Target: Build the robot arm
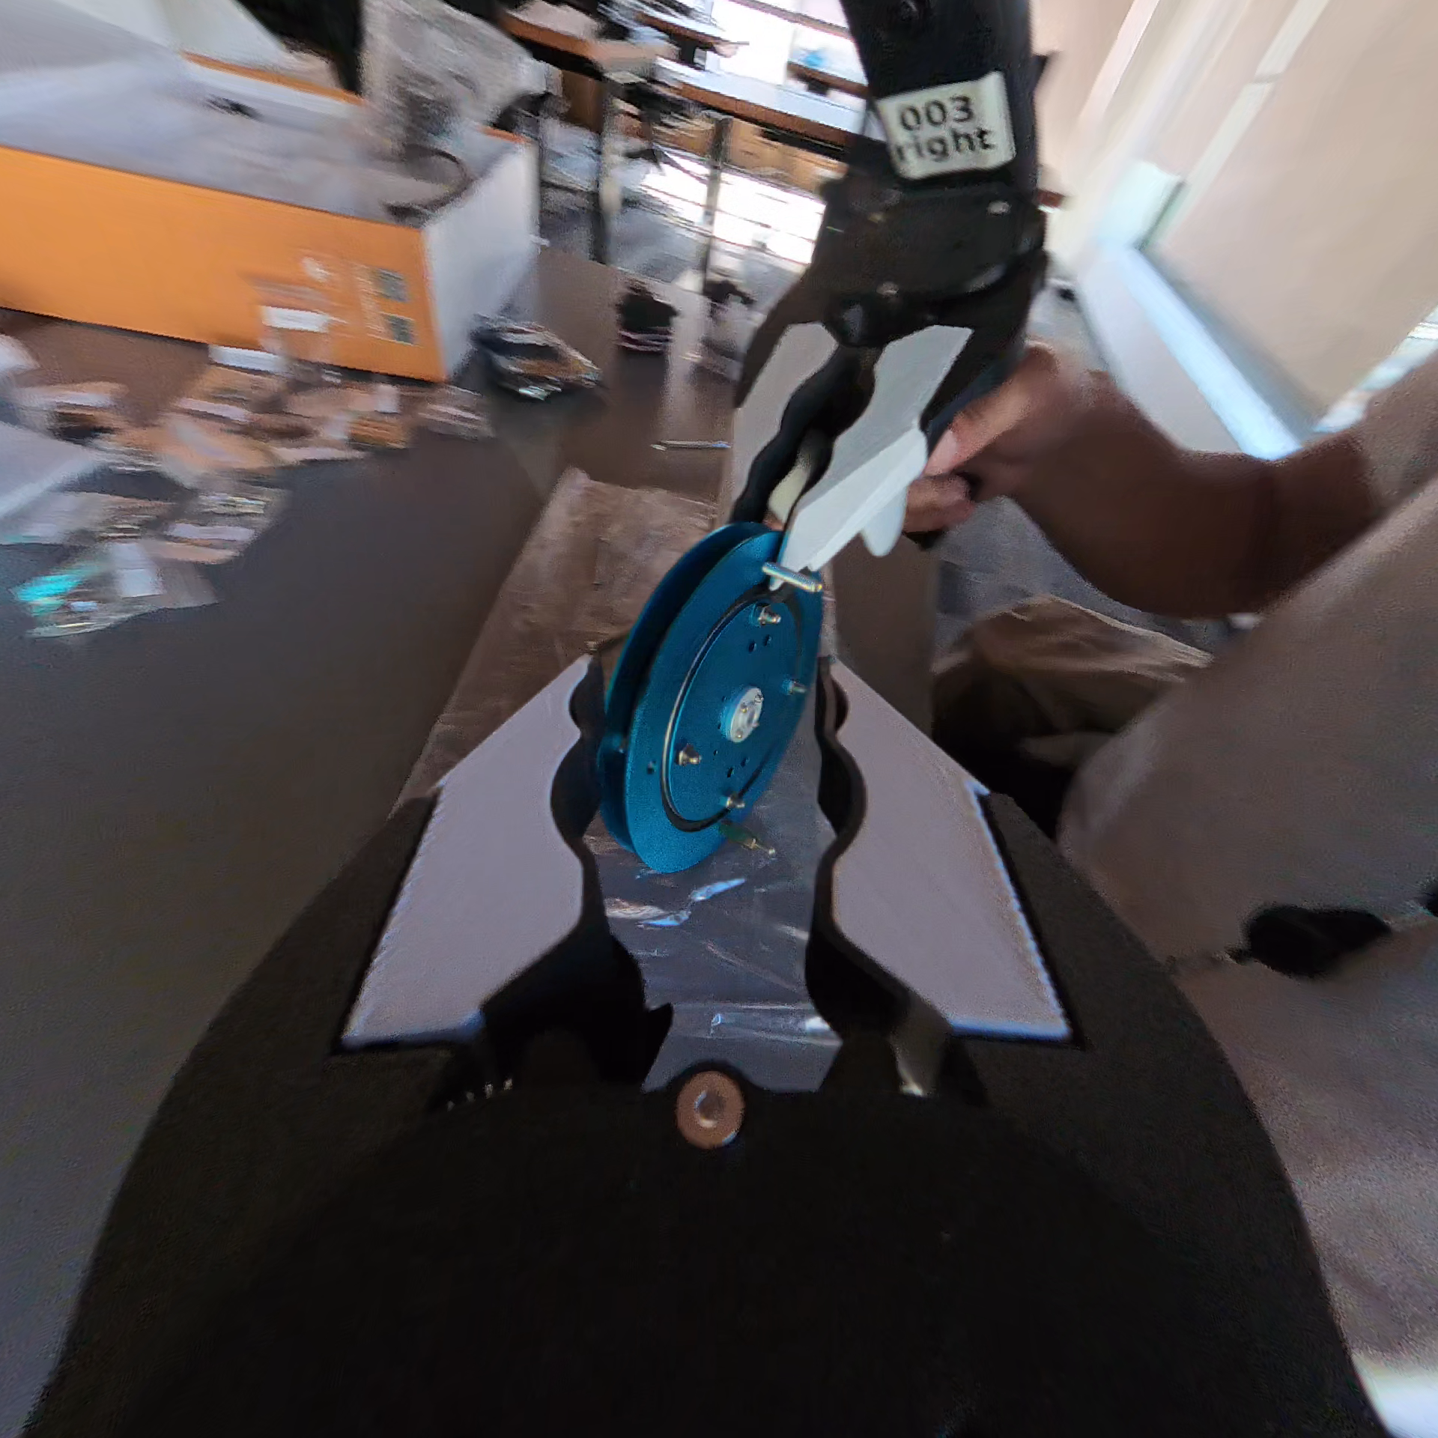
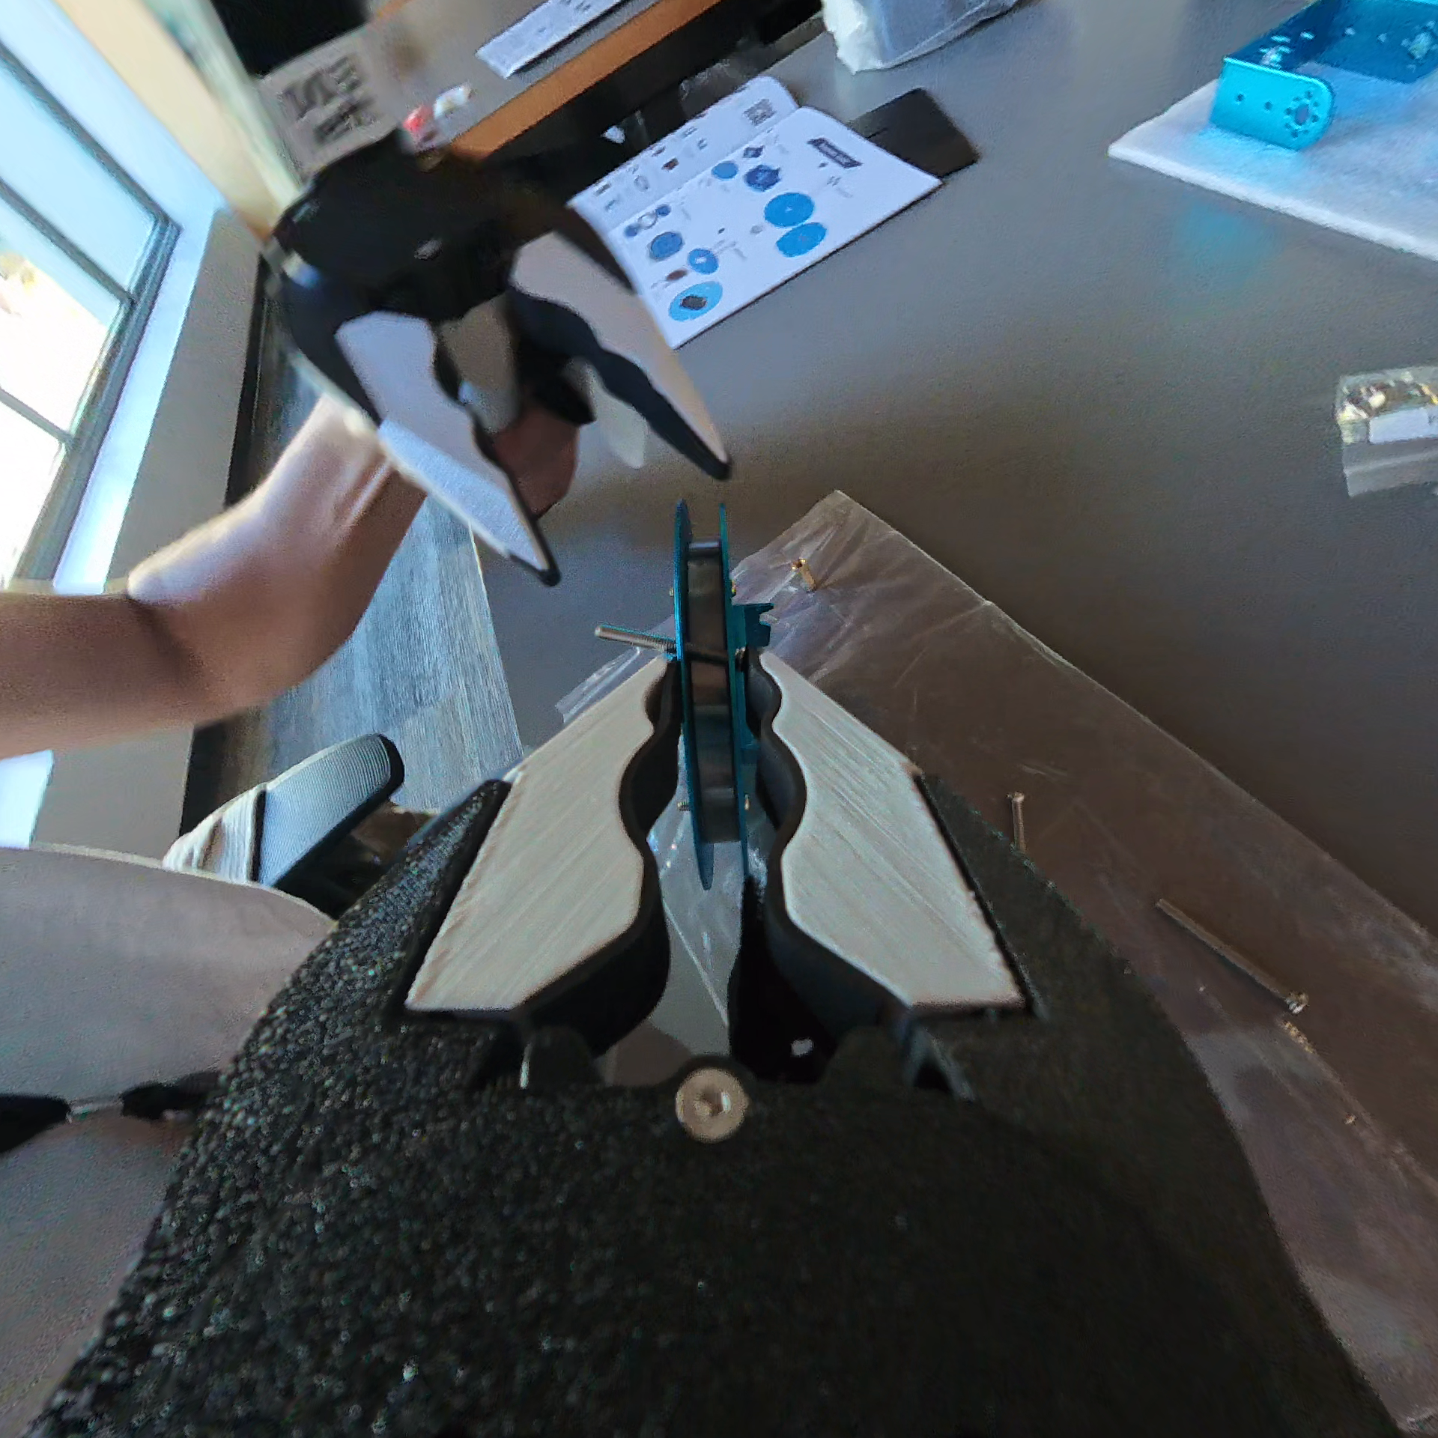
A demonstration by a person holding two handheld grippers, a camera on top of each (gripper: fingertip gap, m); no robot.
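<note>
A blue metal wheel made of two discs, with brass studs and a black ring on its face, is held on edge above a clear plastic bag. My right gripper is shut on the wheel, seen edge-on between its fingers. In the left wrist view it grips the wheel's top rim. My left gripper is open, its fingers spread to either side of the wheel without touching it. In the right wrist view it hovers just beyond the wheel's far edge.
Long screws and a brass stud lie on the bag. An open booklet, a blue bracket on a white sheet and a small parts bag lie on the grey table. An orange and white box stands far left. Spacing between my two grippers at the tips: around 5 cm.
</note>
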